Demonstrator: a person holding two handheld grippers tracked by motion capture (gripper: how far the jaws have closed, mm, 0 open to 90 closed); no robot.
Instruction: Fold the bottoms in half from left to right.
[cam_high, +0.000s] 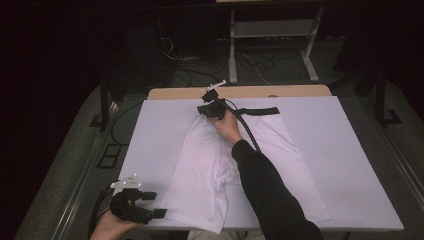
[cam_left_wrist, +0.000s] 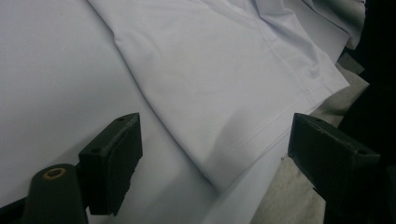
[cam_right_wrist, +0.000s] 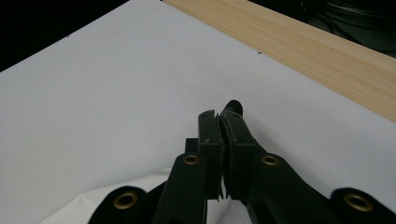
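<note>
On the white table, white shirt lying flat: right tool pinching its far edge shut, left tool hanging open over the near corner, needing deeper, squarer placement before closing

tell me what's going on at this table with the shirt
A person is working a white shirt spread on a white-covered table, a gripper in each hand. The right gripper is shut at the shirt's far end; whether it pinches cloth is hard to tell. The left gripper hovers at the shirt's near corner, jaws apart on either side of the hem, not gripping it.
</note>
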